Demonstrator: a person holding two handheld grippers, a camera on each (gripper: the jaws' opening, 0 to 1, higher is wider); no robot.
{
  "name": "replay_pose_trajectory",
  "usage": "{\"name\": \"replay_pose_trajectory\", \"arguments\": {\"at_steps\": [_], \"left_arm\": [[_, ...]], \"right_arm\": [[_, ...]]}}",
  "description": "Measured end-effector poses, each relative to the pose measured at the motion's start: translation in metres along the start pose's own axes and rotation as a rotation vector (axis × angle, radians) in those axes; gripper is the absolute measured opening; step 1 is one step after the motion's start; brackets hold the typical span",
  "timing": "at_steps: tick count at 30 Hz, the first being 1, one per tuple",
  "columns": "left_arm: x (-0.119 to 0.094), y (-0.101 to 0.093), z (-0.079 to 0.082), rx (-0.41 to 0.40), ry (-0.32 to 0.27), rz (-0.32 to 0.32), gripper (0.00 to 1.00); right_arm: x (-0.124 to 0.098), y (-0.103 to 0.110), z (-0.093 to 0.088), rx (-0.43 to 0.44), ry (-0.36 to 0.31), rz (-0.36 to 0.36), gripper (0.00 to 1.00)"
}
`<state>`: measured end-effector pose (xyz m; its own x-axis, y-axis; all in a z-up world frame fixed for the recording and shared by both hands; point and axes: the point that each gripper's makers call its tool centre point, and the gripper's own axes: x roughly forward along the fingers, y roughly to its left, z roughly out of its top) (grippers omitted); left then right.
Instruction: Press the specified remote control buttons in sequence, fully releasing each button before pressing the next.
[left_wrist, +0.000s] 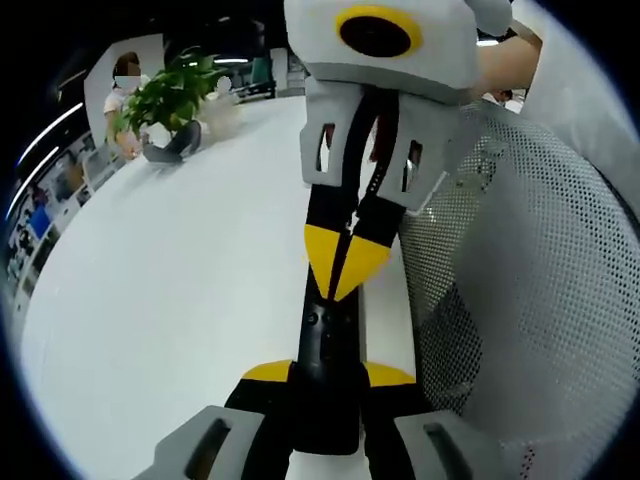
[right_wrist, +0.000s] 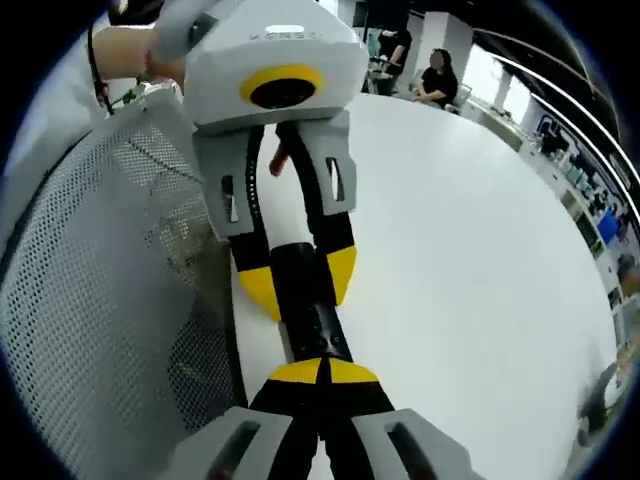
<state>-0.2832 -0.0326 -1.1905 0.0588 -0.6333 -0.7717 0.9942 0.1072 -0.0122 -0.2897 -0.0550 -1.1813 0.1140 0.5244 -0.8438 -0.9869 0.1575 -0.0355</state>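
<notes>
The slim black plastic remote control (left_wrist: 326, 375) is hanging above the white table (left_wrist: 170, 300), its long axis running straight between your two grippers. You are pinching one end in the left gripper (left_wrist: 326, 385), jaws closed against its sides, beside a white mesh chair back (left_wrist: 530, 300). Your right gripper (right_wrist: 322, 372) is meeting it from the opposite end, yellow-tipped jaws pressed together, their joined tip resting on the button face. In the right gripper view the remote (right_wrist: 310, 300) is lying directly ahead of those tips, so pressing is falling to the right hand. A potted green plant (left_wrist: 170, 95) is standing well away.
</notes>
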Motion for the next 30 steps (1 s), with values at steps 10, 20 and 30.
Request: {"name": "replay_pose_trajectory", "arguments": {"at_steps": [10,20,30], "left_arm": [[0.0002,-0.0006,0.0004,0.003,0.000,-0.003,0.25],[0.0004,-0.0009,0.0005,0.019,0.018,-0.012,0.25],[-0.0003,-0.0008,0.0004,0.018,-0.016,-0.014,0.25]], "right_arm": [[0.0069,0.0117,0.0062,-0.070,0.026,0.008,0.00],[0.0102,0.0115,0.0066,-0.043,0.047,0.019,0.00],[0.0068,0.0090,0.0071,0.104,-0.045,0.049,0.00]]}}
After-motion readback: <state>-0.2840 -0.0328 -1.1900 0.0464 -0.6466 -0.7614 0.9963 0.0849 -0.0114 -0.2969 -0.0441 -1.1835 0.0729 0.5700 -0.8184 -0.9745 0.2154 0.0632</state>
